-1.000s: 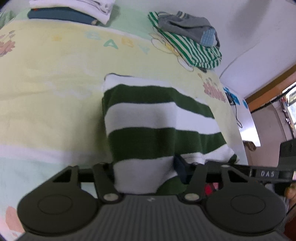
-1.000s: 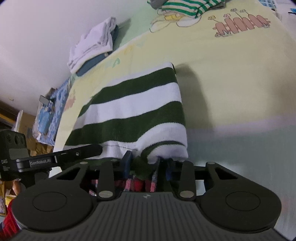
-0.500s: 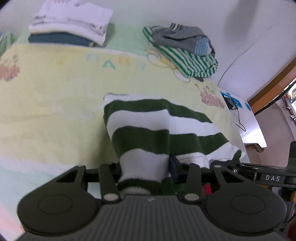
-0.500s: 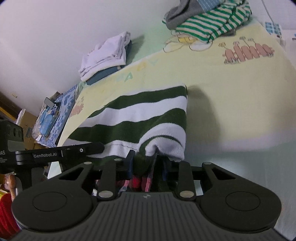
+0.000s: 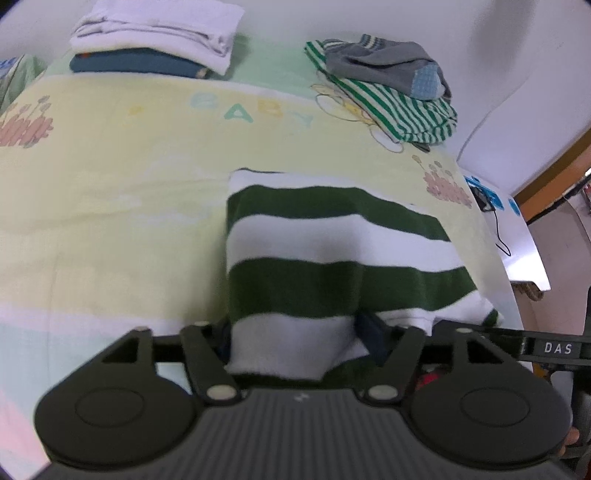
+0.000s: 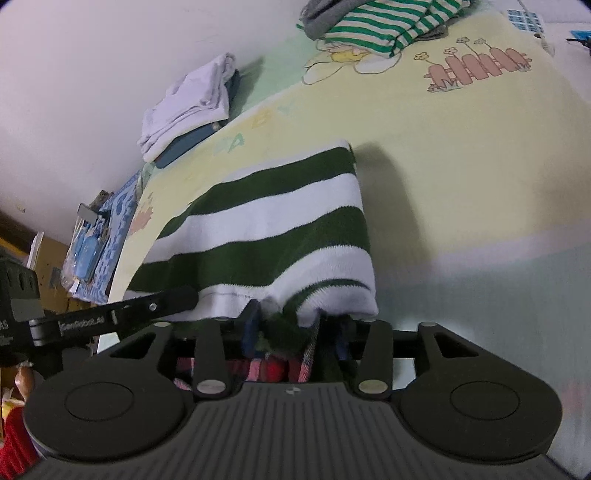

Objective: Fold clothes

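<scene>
The green-and-white striped sweater [image 5: 332, 258] is laid folded on the bed [image 5: 110, 206], flatter than half a second before. Both the left tongs [image 5: 295, 332] and right tongs [image 6: 295, 325] are being opened, its near hem now bunched loosely between their fingers.

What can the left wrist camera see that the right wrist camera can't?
Only the left wrist view shows the wooden door frame and the black cable. Only the right wrist view shows the blue packets beside the bed and the red plaid cloth under the fingers. Both show the green and white striped sweater, the white folded stack and the thin-striped shirt pile.
</scene>
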Demonstrator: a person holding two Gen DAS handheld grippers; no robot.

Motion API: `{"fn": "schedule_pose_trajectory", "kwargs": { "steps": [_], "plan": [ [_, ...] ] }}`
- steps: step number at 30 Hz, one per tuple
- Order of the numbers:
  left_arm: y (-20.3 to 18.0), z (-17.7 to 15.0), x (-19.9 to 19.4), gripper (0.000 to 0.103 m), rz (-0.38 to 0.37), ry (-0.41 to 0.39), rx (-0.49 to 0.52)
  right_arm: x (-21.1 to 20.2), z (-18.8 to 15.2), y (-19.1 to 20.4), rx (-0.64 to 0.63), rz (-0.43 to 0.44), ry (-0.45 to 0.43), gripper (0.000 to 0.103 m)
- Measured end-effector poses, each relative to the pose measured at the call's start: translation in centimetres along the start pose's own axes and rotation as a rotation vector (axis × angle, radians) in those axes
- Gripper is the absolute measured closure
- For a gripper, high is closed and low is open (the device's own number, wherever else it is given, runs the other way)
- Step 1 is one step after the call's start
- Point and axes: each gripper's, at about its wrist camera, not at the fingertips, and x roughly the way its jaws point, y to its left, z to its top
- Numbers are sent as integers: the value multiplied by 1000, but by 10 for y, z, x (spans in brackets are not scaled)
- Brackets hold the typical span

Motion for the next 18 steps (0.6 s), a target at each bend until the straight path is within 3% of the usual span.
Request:
{"fn": "schedule_pose_trajectory", "kwargs": {
  "steps": [3,8,13,18],
  "plan": [
    [7,2,1,20,0,-16,-29,2,3,-7,64,19,8,52],
    [13,7,11,16,-27,15,-68,7,9,-18,127,42,42,46],
    [16,10,14,13,-35,23,-60,-25,23,-27,8,31,65,47],
    [17,15,20,13,-50,45,-47,-19,47,-50,33,45,106,46]
  ]
}}
